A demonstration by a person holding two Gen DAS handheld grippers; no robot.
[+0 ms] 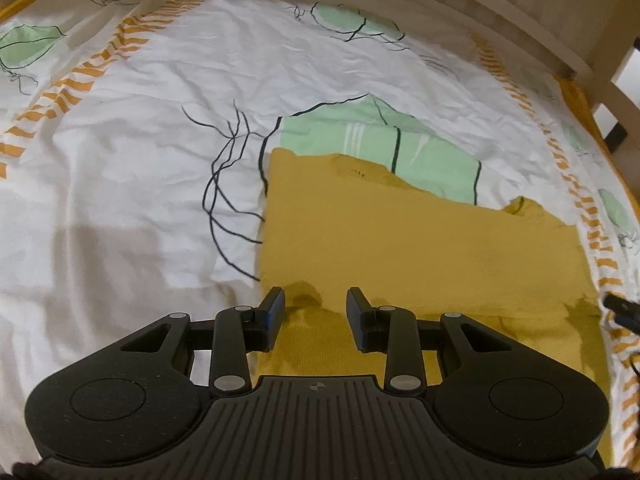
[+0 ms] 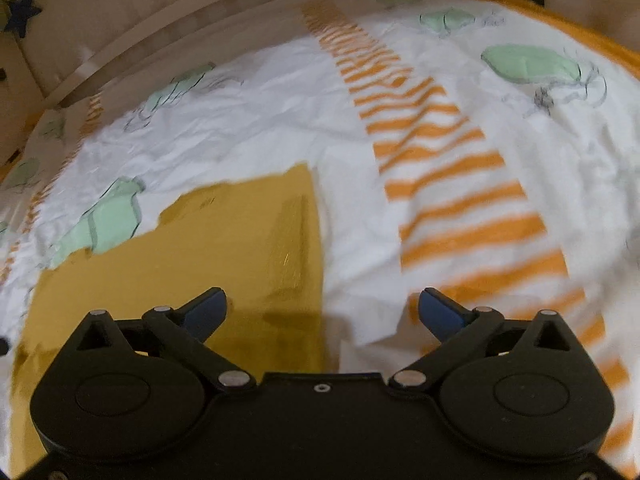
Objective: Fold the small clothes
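Bed cover (image 1: pixel 152 128): I see a white sheet with green shapes, black scribbled lines and orange striped bands, creased all over; it fills both views.
Bed frame (image 1: pixel 500 12): a pale wooden rail curves along the far edge of the cover.
Garment (image 1: pixel 420 248): a mustard-yellow piece of clothing lies flat on the cover, its left edge straight, its far edge stepped and uneven. In my right view (image 2: pixel 224 248) it sits left of centre, with a folded layer along its right edge beside an orange band.
Left gripper (image 1: pixel 316 304): I have it low over the garment's near edge, where the cloth is bunched and wrinkled. Jaws stand apart with yellow cloth showing between them; whether the fingertips touch the cloth I cannot tell.
Right gripper (image 2: pixel 322 306): jaws spread wide, nothing between them. The left finger is over the garment, the right finger over the cover. This view is blurred.
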